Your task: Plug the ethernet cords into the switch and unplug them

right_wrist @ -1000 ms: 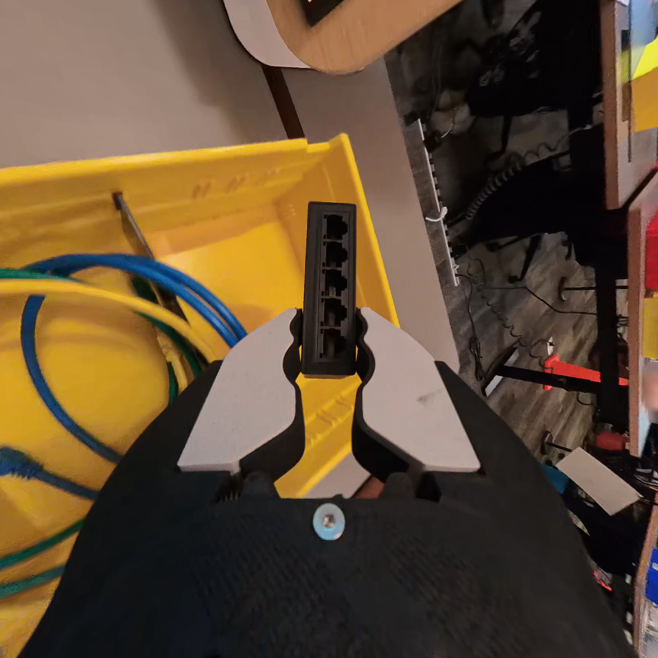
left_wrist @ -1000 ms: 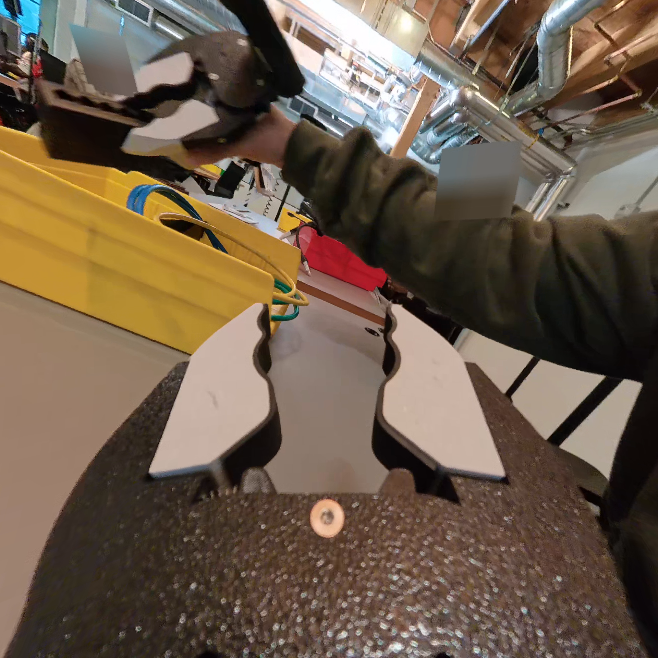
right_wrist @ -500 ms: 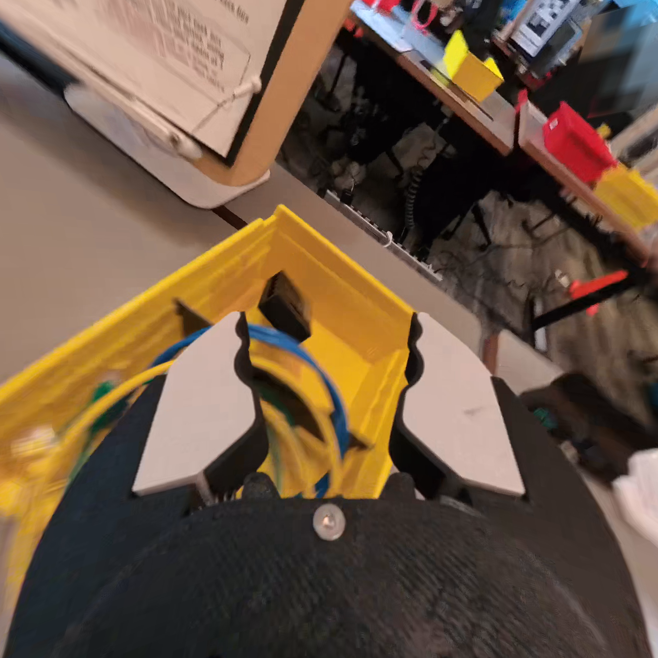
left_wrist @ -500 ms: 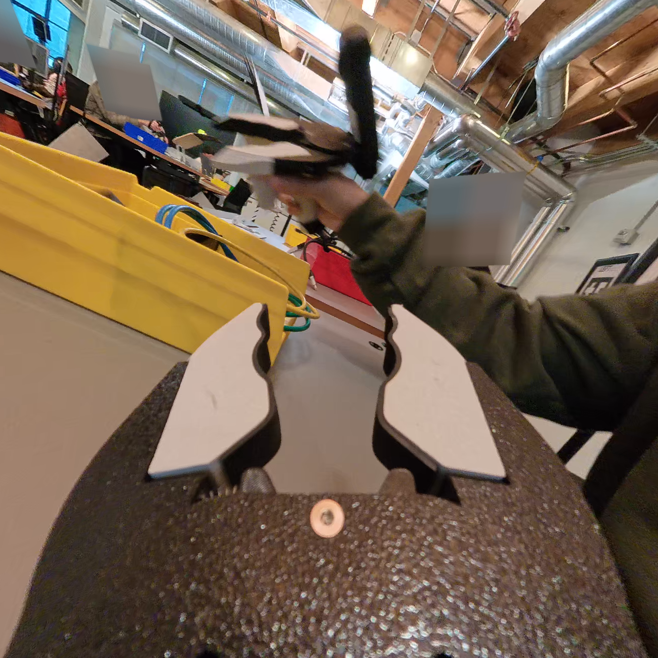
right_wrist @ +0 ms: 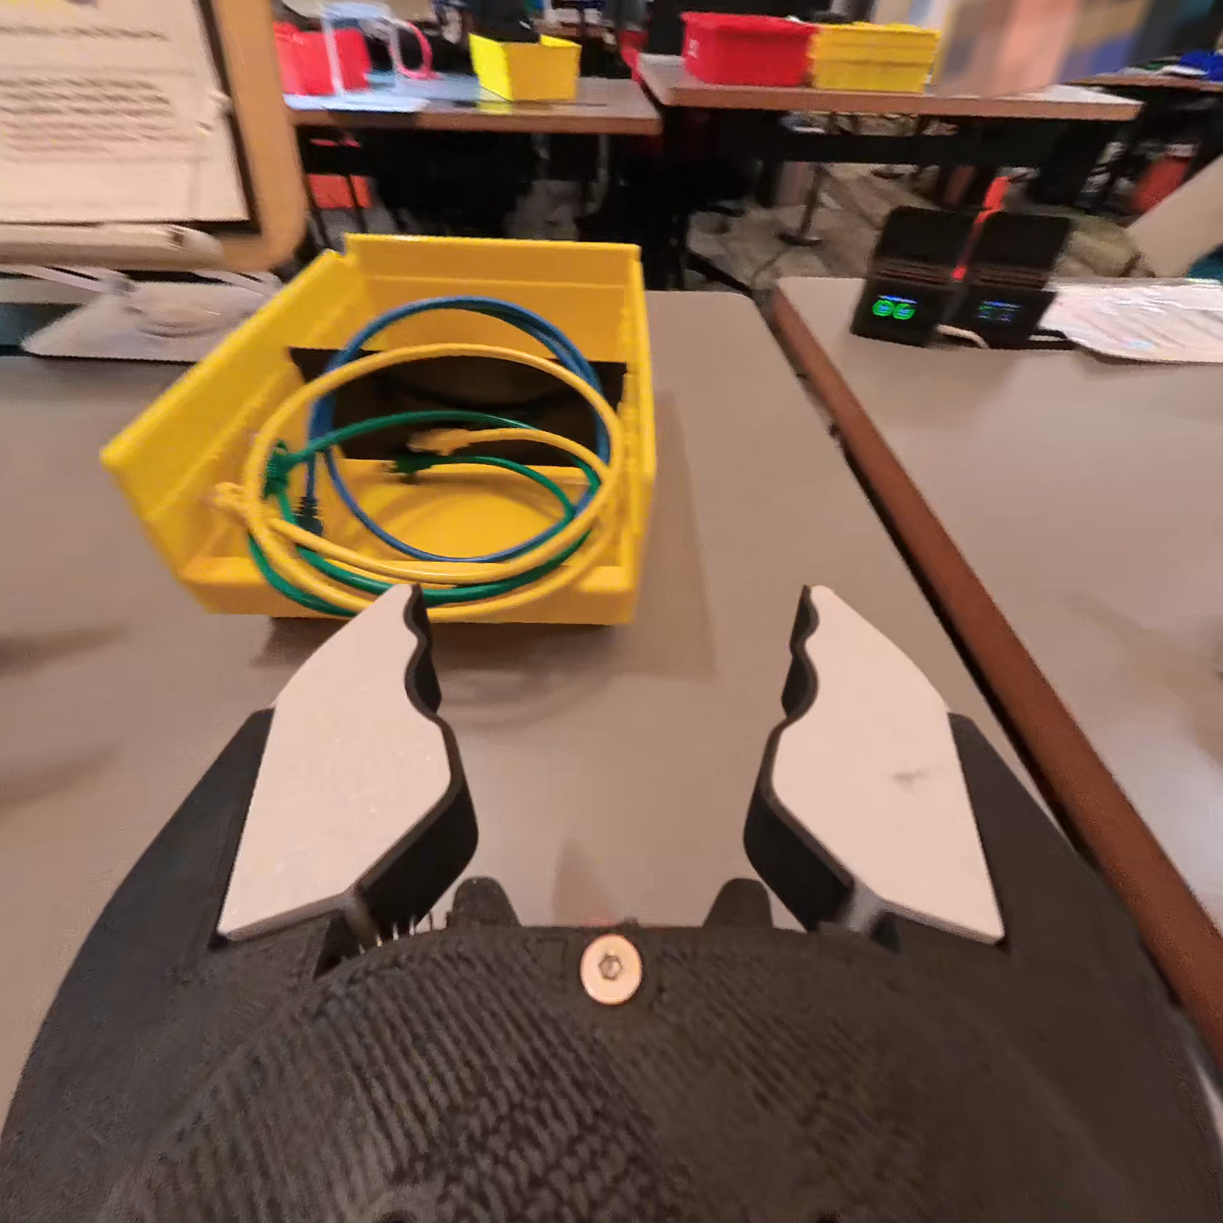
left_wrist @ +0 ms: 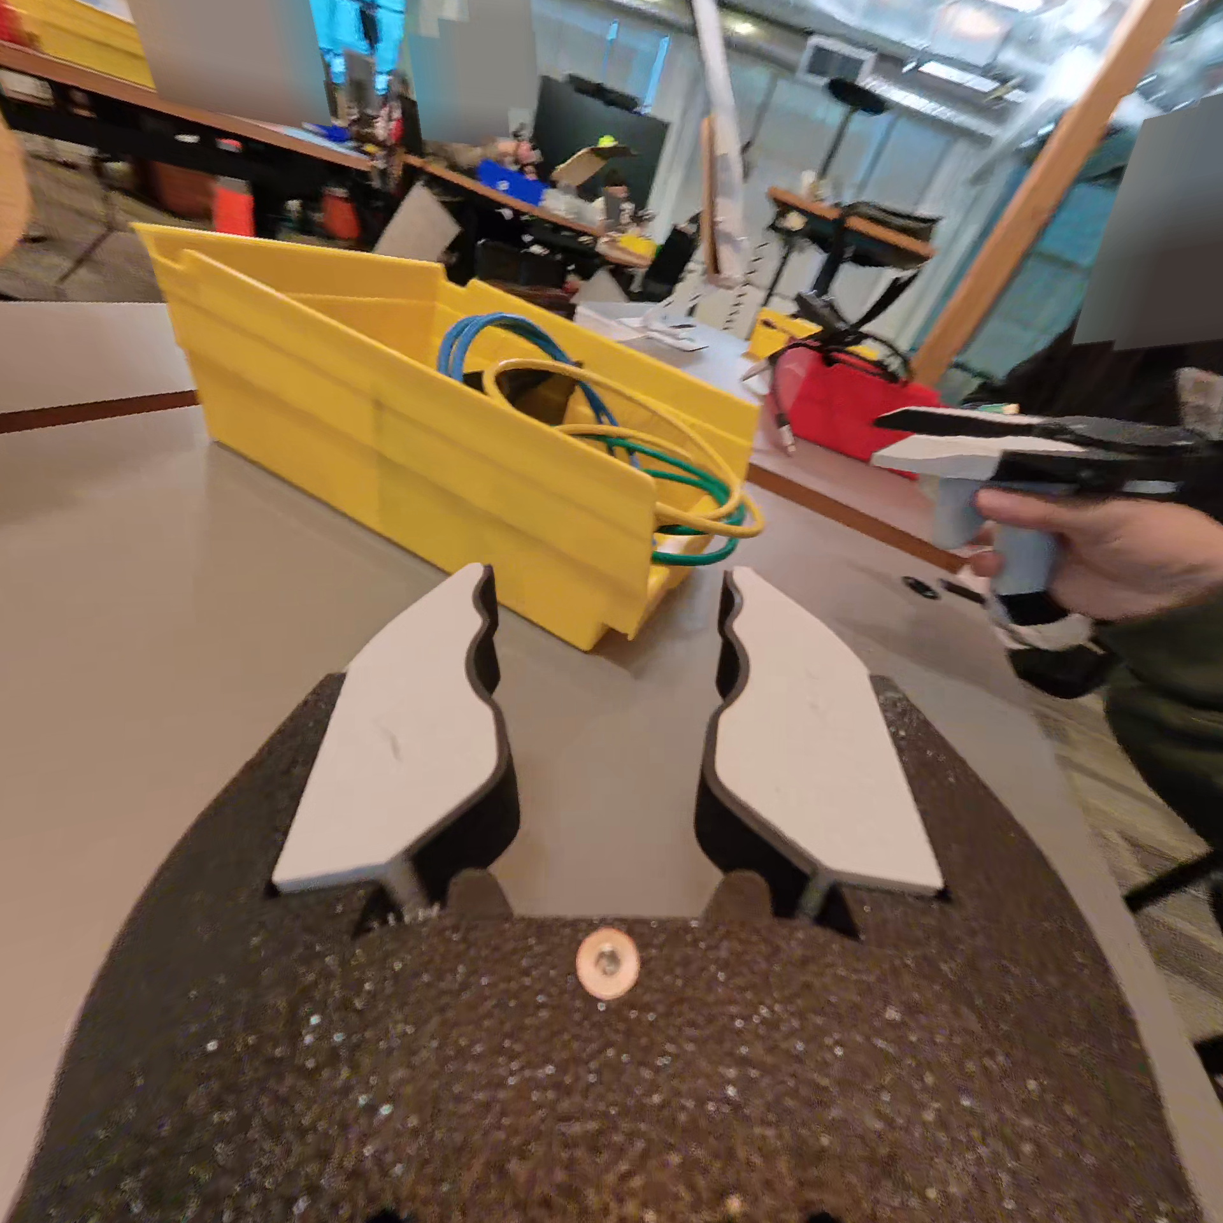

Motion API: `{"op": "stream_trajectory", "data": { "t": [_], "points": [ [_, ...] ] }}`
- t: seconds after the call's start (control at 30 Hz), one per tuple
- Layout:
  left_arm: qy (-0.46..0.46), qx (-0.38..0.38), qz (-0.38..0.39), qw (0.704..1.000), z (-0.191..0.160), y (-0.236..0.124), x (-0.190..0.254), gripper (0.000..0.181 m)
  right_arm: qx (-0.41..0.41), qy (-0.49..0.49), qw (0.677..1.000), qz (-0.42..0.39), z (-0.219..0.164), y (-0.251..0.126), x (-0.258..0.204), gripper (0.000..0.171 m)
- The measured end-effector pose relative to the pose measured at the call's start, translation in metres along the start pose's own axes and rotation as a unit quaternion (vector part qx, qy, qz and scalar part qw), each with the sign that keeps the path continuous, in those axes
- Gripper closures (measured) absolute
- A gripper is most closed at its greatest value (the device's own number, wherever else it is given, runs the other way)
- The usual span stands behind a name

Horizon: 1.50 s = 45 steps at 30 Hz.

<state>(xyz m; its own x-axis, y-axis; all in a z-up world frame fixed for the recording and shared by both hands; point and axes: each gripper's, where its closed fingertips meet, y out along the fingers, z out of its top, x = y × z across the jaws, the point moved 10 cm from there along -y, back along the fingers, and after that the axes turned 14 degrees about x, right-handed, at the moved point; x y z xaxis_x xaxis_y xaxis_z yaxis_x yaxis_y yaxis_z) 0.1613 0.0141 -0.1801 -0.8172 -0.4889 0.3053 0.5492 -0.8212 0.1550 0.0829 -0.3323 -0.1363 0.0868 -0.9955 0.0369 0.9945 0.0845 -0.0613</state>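
A yellow bin (right_wrist: 496,255) stands on the grey table and holds coiled blue (right_wrist: 463,303), yellow (right_wrist: 450,351) and green (right_wrist: 265,562) ethernet cords. A black shape (right_wrist: 463,404) lies across the back of the bin; I cannot tell whether it is the switch. My right gripper (right_wrist: 610,602) is open and empty, just in front of the bin's low front lip. My left gripper (left_wrist: 607,582) is open and empty, near the bin's (left_wrist: 331,410) front corner. In the left wrist view the right gripper (left_wrist: 880,438) shows at the right, held by a hand.
A brown seam (right_wrist: 926,549) divides this table from the one on the right, where two black devices with lit displays (right_wrist: 913,291) stand. A framed board (right_wrist: 132,119) stands behind the bin on the left. A red bin (left_wrist: 854,410) sits on the far table.
My right gripper let go of the black switch over the bin, opened, and drew back down to table height. The left wrist view tilted down to face the bin.
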Motion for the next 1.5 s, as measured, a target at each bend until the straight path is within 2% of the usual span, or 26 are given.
{"op": "stream_trajectory", "data": {
  "t": [0.13, 0.33, 0.57, 0.77, 0.87, 0.93, 1.0, 1.03, 1.07, 1.3, 1.5],
  "points": [
    [0.039, -0.042, 0.069, 0.996, 0.000, 0.016, 0.017, 0.113, -0.027, -0.004, 1.000, -0.001, -0.009, 0.004, 0.005, 0.065],
    [0.051, -0.094, 0.100, 0.989, 0.016, 0.053, 0.034, 0.109, -0.042, 0.011, 0.999, 0.026, -0.018, 0.013, -0.004, 0.065],
    [0.046, -0.153, 0.156, 0.975, 0.010, 0.081, 0.034, 0.112, -0.054, -0.013, 0.998, 0.024, -0.019, 0.016, -0.007, 0.067],
    [0.039, -0.181, 0.242, 0.953, 0.010, 0.105, 0.024, 0.110, -0.054, -0.016, 0.998, 0.021, -0.018, 0.017, -0.002, 0.069],
    [0.082, -0.195, 0.281, 0.936, 0.011, 0.117, 0.014, 0.114, -0.062, -0.029, 0.998, 0.012, -0.018, 0.017, 0.002, 0.070],
    [0.096, -0.225, 0.273, 0.930, 0.005, 0.125, 0.010, 0.115, -0.059, -0.026, 0.998, 0.012, -0.017, 0.016, 0.002, 0.071],
    [0.098, -0.238, 0.260, 0.931, 0.002, 0.130, 0.009, 0.130, -0.055, -0.021, 0.998, 0.016, -0.016, 0.016, 0.001, 0.072],
    [0.106, -0.242, 0.261, 0.928, 0.001, 0.130, 0.009, 0.144, -0.054, -0.023, 0.998, 0.017, -0.016, 0.017, 0.000, 0.072],
    [0.124, -0.244, 0.276, 0.922, 0.001, 0.130, 0.007, 0.148, -0.055, -0.026, 0.998, 0.020, -0.016, 0.017, -0.002, 0.072],
    [0.155, -0.238, 0.268, 0.921, 0.007, 0.109, -0.005, 0.156, -0.045, -0.025, 0.998, 0.039, -0.011, 0.017, -0.009, 0.074],
    [0.160, -0.258, 0.243, 0.921, 0.018, 0.061, -0.008, 0.158, -0.032, -0.019, 0.999, 0.039, -0.004, 0.013, -0.006, 0.077]
  ]
}}
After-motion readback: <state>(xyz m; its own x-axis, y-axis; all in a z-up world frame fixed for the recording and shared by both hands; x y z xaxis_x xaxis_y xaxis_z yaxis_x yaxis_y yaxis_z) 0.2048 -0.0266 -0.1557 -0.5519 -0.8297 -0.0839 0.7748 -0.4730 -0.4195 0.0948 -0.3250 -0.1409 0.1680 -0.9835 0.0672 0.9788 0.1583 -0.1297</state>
